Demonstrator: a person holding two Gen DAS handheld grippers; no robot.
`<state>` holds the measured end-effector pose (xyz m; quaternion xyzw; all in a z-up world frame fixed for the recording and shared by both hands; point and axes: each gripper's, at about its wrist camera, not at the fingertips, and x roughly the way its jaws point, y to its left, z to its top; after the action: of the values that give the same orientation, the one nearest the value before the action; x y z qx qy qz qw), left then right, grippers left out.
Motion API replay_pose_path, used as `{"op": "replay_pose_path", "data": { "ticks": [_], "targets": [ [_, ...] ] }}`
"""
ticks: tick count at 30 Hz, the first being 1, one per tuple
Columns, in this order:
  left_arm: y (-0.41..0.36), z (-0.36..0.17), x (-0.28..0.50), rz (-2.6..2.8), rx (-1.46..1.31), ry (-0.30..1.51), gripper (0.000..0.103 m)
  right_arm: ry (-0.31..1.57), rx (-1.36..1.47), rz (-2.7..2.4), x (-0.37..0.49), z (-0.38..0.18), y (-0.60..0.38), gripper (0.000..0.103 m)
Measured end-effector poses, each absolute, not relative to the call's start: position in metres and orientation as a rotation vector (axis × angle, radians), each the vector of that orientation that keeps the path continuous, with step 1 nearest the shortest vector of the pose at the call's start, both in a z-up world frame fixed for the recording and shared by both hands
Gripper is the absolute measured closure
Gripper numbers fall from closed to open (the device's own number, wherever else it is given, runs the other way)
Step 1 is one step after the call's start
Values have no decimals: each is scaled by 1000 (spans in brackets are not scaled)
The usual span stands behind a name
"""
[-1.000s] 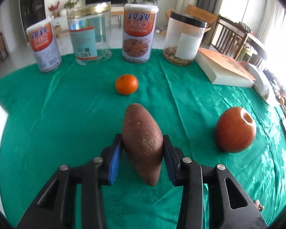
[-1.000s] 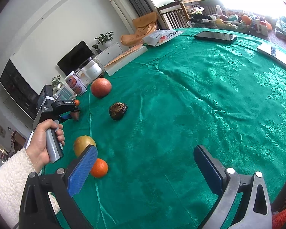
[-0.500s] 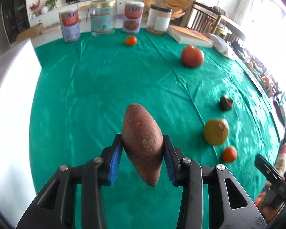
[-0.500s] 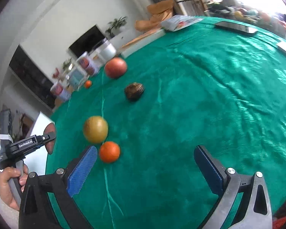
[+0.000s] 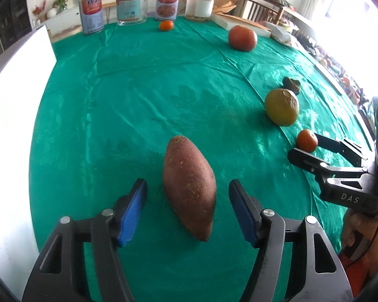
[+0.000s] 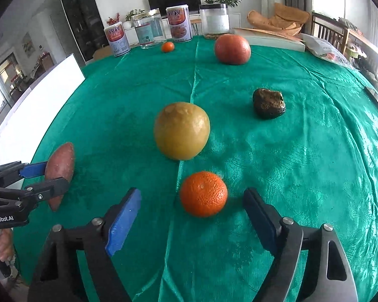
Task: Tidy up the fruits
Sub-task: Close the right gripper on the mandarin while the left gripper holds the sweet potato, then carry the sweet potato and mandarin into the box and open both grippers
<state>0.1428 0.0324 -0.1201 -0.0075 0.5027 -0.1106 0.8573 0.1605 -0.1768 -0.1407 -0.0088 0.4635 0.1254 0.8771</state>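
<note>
Left gripper (image 5: pixel 187 210) jaws just opened off sweet potato (image 5: pixel 190 186), long axis near-to-far, right gripper (image 6: pixel 192 220) spread, narrowing around orange (image 6: pixel 203 193), no contact

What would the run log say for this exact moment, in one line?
left gripper: opening, pads off sweet potato on cloth | right gripper: closing around orange, not touching

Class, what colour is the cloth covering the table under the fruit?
The tablecloth is shiny green with a faint leaf pattern, clearest in the right wrist view.
</note>
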Motion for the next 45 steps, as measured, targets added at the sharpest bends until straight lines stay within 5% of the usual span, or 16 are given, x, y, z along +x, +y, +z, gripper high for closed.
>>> {"op": "replay_pose_path", "data": {
  "ticks": [2, 3, 4, 5, 7, 15, 23, 28, 35, 37, 41, 44, 45],
  "targets": [
    [25, -122, 142, -235, 17, 1052, 34, 966, -33, 250, 162, -140, -177, 31],
    [21, -123, 141, -234, 32, 1050, 43, 962, -33, 246, 162, -139, -179, 45],
    [18, -124, 140, -216, 54, 1046, 51, 963, -20, 243, 162, -138, -181, 70],
    [16, -124, 139, -207, 75, 1033, 62, 974, 14, 257, 162, -137, -184, 71],
    [19, -124, 136, -223, 30, 1038, 62, 989, 77, 278, 158, -134, -192, 71],
    [60, -69, 89, -361, -250, 1059, 62, 1148, 455, 433, 123, -123, -210, 71],
    [182, 24, 24, -217, -449, 885, 62, 1126, 346, 878, 104, -37, -44, 71],
    [269, 0, 25, 85, -442, 919, 62, 1144, 161, 1070, 92, -12, 79, 71],
    [314, -53, 13, 268, -468, 1032, 61, 1201, 17, 984, 108, -47, 149, 68],
    [315, -55, 9, 292, -472, 1019, 55, 1189, 83, 980, 118, -45, 140, 57],
    [298, -31, 6, 300, -441, 911, 24, 1064, 169, 947, 122, -20, 92, 40],
    [272, -6, 16, 239, -402, 824, 20, 950, 207, 896, 117, -2, 36, 33],
    [260, 2, 20, 202, -389, 796, 16, 908, 198, 848, 111, 0, 17, 24]
  ]
}}
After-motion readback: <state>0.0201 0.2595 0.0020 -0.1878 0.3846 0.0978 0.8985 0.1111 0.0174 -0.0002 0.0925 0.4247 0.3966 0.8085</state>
